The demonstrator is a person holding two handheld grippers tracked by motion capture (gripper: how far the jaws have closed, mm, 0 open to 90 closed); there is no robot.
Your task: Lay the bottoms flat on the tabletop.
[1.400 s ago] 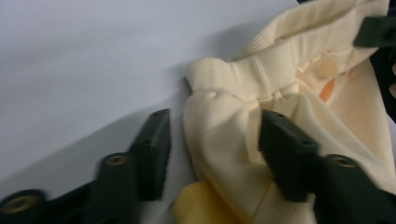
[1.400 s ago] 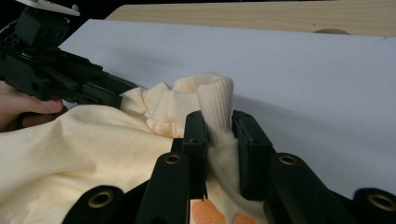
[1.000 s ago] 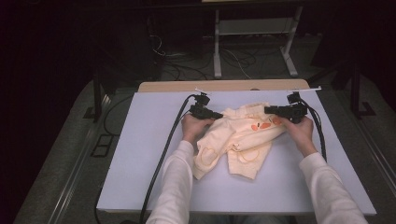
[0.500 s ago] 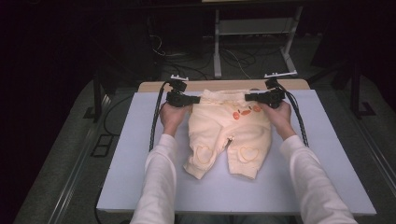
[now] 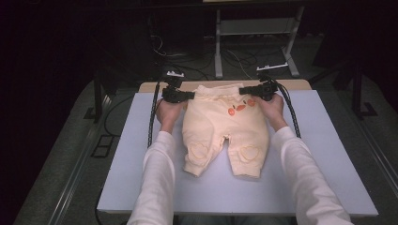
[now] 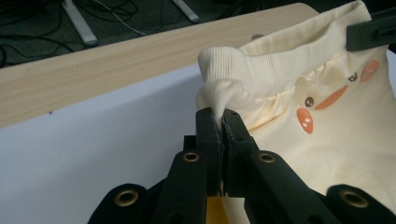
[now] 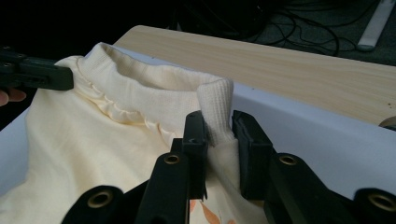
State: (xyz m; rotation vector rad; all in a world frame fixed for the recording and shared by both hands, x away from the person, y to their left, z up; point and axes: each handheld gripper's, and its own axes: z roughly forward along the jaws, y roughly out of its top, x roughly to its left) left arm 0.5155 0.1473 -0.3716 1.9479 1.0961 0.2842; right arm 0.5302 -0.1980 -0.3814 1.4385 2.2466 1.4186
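A pair of small cream trousers with orange prints lies spread flat on the pale table, legs toward the person. My left gripper is shut on the left end of the ribbed waistband. At the right end of that waistband, my right gripper pinches a fold of the rib. In the left gripper view my left gripper clamps the cloth tight. In the right gripper view my right gripper holds a thicker fold, jaws slightly apart around it.
A wooden strip edges the table's far side. Beyond it, cables and a white stand sit on the dark floor. Bare table surface lies left, right and in front of the trousers.
Both grippers have lifted the crumpled trousers, drawn them toward the far edge and pulled the waistband apart; the garment now lies spread out with both legs straight.
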